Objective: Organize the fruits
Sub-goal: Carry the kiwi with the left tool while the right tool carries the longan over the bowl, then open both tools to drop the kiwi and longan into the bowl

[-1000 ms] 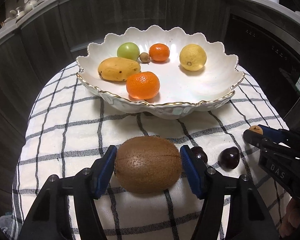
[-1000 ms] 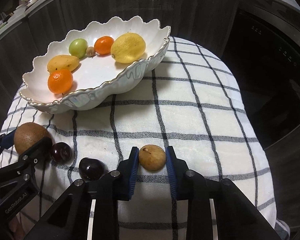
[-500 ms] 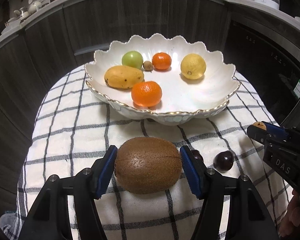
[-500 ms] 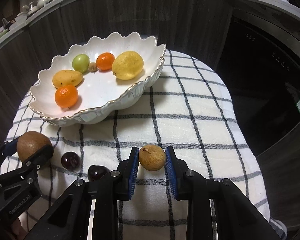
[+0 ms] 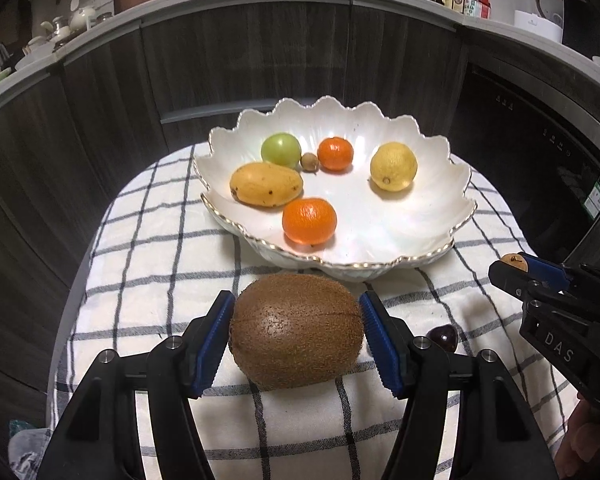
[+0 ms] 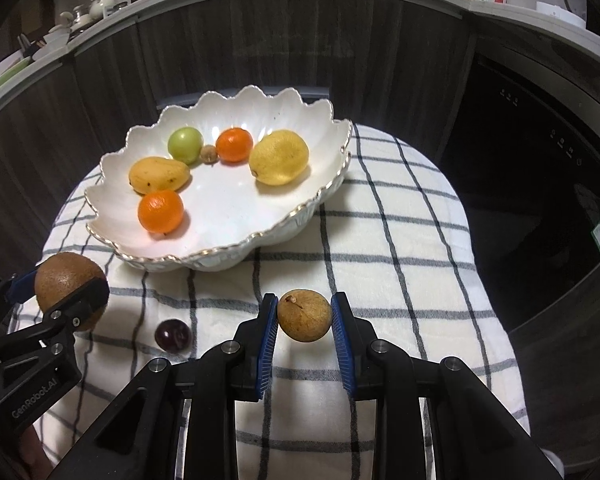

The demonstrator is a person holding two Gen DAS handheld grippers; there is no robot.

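Holding: left gripper (image 5: 296, 338) clamps kiwi (image 5: 296, 330) crosswise; right gripper (image 6: 304, 320) pinches small brown fruit (image 6: 304, 315). Bowl (image 5: 440, 254) lies ahead, nearer left.

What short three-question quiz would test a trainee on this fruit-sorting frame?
1. True or false: the kiwi lies in the white bowl.
2. How many orange citrus fruits are in the bowl?
3. The right gripper holds: A) a lemon B) a small tan round fruit C) a cherry

Key: 1. False; the left gripper holds it between its fingers. 2. Two. 3. B.
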